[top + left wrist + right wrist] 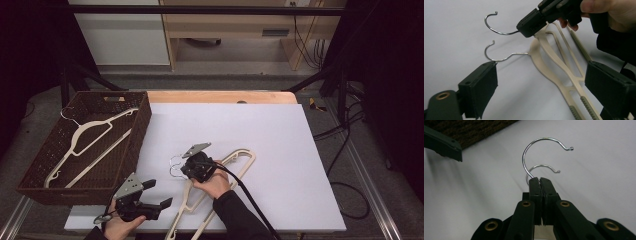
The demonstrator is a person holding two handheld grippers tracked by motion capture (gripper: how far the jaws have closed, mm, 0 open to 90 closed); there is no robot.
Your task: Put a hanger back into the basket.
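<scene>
Two cream plastic hangers (pixel 235 161) with wire hooks lie stacked on the white table top (pixel 280 135). My right gripper (pixel 186 169) is shut on the wire neck of the upper hanger (pixel 554 47), just where the hook (pixel 541 142) meets the plastic. That hook stands a little above the lower hanger's hook (pixel 499 57), which rests on the table. My left gripper (pixel 159 193) is near the front edge, left of the hangers. It is open, its jaws wide apart with nothing between the pads (pixel 482 90).
A dark wicker basket (pixel 131 145) sits at the table's left edge with another cream hanger (pixel 87 142) inside. Black cables hang off the right side of the table. The person's right sleeve (pixel 235 215) comes in from the bottom.
</scene>
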